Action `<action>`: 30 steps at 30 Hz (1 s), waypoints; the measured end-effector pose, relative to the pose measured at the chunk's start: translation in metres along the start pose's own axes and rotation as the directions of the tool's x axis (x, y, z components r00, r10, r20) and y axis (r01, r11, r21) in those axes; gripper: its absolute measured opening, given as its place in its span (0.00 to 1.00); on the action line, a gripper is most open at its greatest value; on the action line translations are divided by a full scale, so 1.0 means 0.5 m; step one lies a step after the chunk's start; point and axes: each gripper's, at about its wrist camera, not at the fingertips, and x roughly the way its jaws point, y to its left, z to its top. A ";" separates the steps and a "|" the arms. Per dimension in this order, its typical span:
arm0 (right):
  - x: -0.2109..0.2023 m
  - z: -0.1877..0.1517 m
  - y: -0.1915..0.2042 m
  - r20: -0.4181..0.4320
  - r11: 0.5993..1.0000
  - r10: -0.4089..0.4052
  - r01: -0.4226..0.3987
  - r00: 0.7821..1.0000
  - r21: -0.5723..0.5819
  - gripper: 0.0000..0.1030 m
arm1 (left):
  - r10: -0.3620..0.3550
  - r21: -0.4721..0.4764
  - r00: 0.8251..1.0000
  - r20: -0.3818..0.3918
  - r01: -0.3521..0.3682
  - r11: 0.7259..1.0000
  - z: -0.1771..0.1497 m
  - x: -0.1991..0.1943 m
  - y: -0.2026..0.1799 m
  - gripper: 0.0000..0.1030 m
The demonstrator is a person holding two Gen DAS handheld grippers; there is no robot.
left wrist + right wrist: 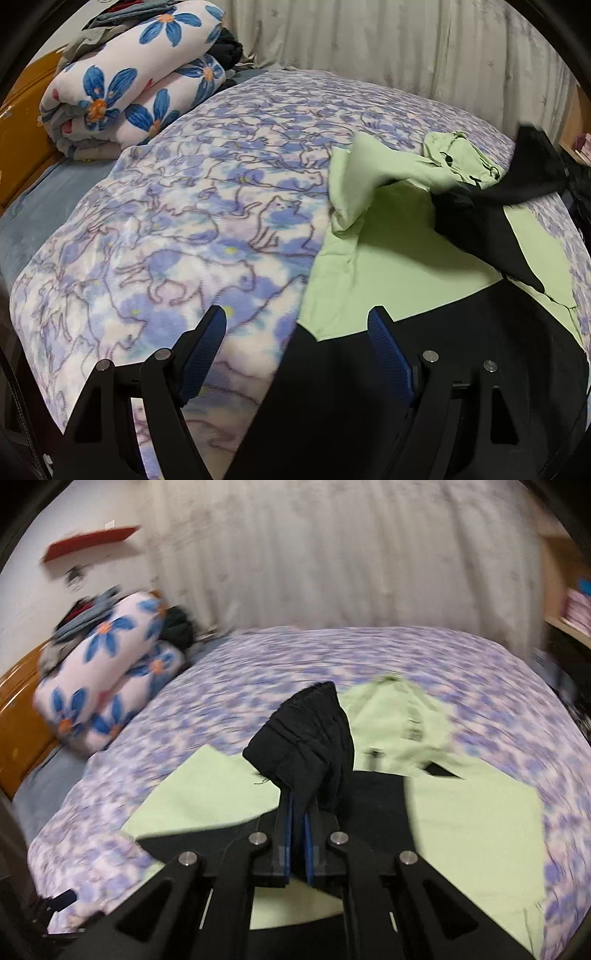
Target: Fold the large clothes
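A light green and black garment (pixel 399 258) lies spread on the bed, its black lower part (pixel 332 398) nearest me. My left gripper (pixel 297 332) is open and empty, hovering above the garment's left edge. My right gripper (pixel 299 808) is shut on a bunched black cuff (pixel 306 738) of the garment and holds it lifted above the green body (pixel 476 830). In the left wrist view that raised black sleeve (pixel 517 184) stretches up to the right. The green hood (pixel 458 158) lies at the far end.
The bed is covered by a purple-blue cat-print blanket (pixel 184 206). A rolled white quilt with blue flowers (pixel 129 81) sits at the back left by an orange wooden headboard (pixel 22 140). A pale curtain (pixel 332 554) hangs behind. Shelves (pixel 572 602) stand at right.
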 end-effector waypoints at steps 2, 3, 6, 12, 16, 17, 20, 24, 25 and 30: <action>0.020 -0.029 -0.073 -0.047 0.995 -0.042 0.046 0.998 0.083 0.07 | -0.007 0.017 1.000 -0.001 0.007 1.000 0.001 0.005 -0.014 0.75; 0.036 -0.052 -0.108 -0.101 0.990 -0.057 0.069 0.993 0.122 0.08 | -0.008 0.025 1.000 -0.003 0.008 1.000 0.002 0.008 -0.020 0.75; 0.086 -0.118 -0.208 -0.307 0.959 0.002 0.085 0.952 0.270 0.21 | -0.020 0.063 1.000 -0.013 0.020 0.998 0.010 0.022 -0.040 0.75; 0.047 -0.149 -0.299 -0.305 0.926 0.074 0.047 0.950 0.374 0.60 | -0.066 0.125 0.997 -0.046 0.071 0.990 0.068 0.063 -0.068 0.75; 0.034 -0.124 -0.346 -0.263 0.900 0.080 0.044 0.961 0.433 0.64 | -0.103 0.158 0.991 -0.085 0.115 0.981 0.133 0.118 -0.084 0.75; 0.040 -0.117 -0.353 -0.263 0.898 0.080 0.045 0.962 0.438 0.64 | -0.100 0.164 0.990 -0.098 0.115 0.980 0.156 0.141 -0.088 0.75; 0.082 -0.093 -0.374 -0.271 0.892 0.127 0.009 0.954 0.452 0.64 | -0.108 0.151 0.986 -0.128 0.127 0.980 0.221 0.204 -0.091 0.75; 0.135 -0.086 -0.383 -0.326 0.890 0.191 -0.024 0.926 0.455 0.64 | -0.103 0.131 0.978 -0.182 0.128 0.983 0.299 0.301 -0.099 0.75; 0.143 -0.087 -0.380 -0.340 0.892 0.204 -0.031 0.918 0.452 0.64 | -0.113 0.130 0.973 -0.199 0.140 0.981 0.308 0.317 -0.102 0.75; 0.148 -0.099 -0.368 -0.360 0.933 0.190 -0.055 0.913 0.354 0.53 | -0.107 0.139 0.954 -0.279 0.150 0.979 0.329 0.405 -0.124 0.71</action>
